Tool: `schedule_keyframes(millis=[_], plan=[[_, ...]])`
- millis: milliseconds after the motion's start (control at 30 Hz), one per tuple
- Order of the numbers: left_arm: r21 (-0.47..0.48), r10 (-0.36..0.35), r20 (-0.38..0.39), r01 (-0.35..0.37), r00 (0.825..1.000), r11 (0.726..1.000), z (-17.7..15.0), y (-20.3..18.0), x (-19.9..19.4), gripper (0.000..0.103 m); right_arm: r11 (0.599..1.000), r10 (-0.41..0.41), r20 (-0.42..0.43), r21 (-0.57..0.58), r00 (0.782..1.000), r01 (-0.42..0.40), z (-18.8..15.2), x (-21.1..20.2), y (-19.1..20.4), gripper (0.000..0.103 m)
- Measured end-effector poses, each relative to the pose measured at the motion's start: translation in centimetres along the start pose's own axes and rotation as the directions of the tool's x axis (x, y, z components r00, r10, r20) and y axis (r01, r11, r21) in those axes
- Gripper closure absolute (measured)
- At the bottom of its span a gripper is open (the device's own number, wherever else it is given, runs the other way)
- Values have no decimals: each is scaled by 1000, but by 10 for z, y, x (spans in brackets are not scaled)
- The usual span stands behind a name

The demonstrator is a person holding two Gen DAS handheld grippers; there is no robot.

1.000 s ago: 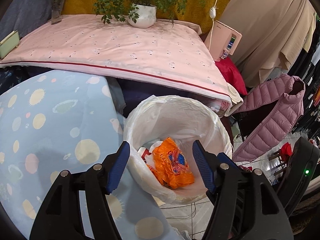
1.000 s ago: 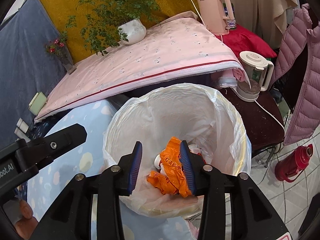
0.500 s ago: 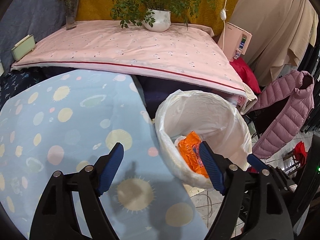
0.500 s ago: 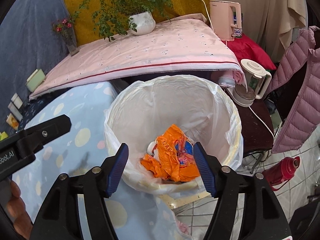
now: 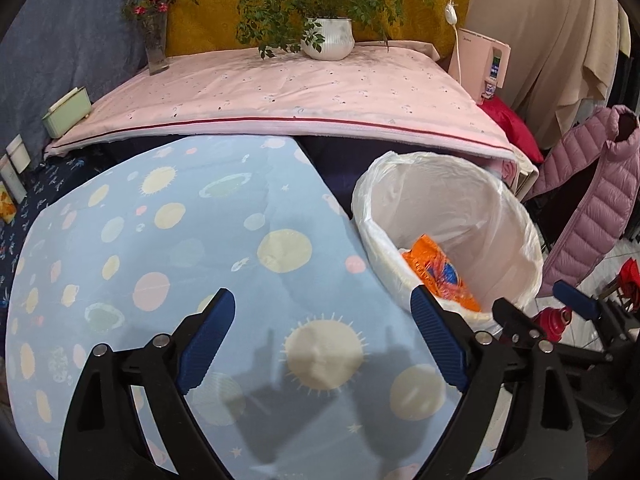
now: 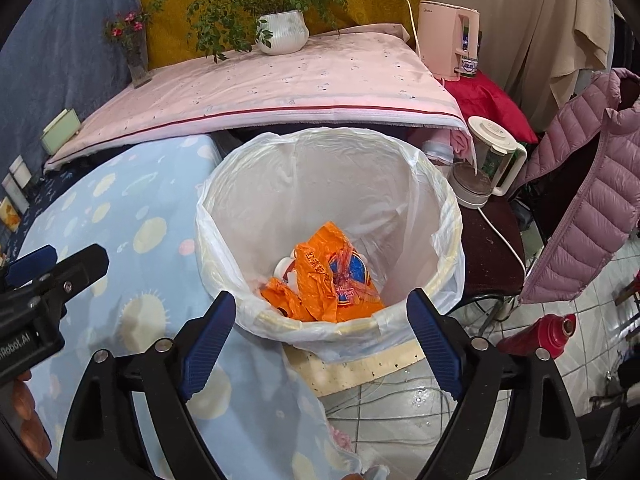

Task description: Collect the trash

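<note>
Blue spotted surface (image 5: 168,264) bare of trash; bin (image 6: 448,240) at its right edge. Orange wrapper (image 6: 328,280) lies inside bin, near side. Left gripper (image 5: 320,336) wide, empty, over surface. Right gripper (image 6: 320,336) wide, empty, above bin rim. Risk: gripper catching loose liner (image 6: 248,184), tipping bin.
</note>
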State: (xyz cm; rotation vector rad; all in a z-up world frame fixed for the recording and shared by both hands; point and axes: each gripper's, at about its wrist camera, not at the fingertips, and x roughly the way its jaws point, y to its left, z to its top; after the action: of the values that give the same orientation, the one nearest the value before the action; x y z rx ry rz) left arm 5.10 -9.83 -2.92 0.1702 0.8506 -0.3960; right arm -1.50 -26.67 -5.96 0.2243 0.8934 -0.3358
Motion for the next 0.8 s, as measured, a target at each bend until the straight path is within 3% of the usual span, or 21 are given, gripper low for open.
schedule_keyframes(millis=[67, 133, 467, 800], plan=[[16, 19, 1, -19, 1000, 1000, -5, -1, 1, 16, 1000, -9, -6, -6, 1000, 9, -2, 1, 0, 17], [31, 38, 3, -38, 999, 999, -10, -1, 2, 16, 1000, -15, -14, -17, 1000, 15, -6, 3, 0, 6], [27, 83, -25, -82, 996, 996, -28, 0, 13, 13, 996, -75, -16, -57, 997, 74, -19, 1, -3, 7], [28, 97, -22, -97, 995, 995, -30, -7, 15, 12, 995, -81, -17, -63, 997, 80, -20, 0, -3, 7]])
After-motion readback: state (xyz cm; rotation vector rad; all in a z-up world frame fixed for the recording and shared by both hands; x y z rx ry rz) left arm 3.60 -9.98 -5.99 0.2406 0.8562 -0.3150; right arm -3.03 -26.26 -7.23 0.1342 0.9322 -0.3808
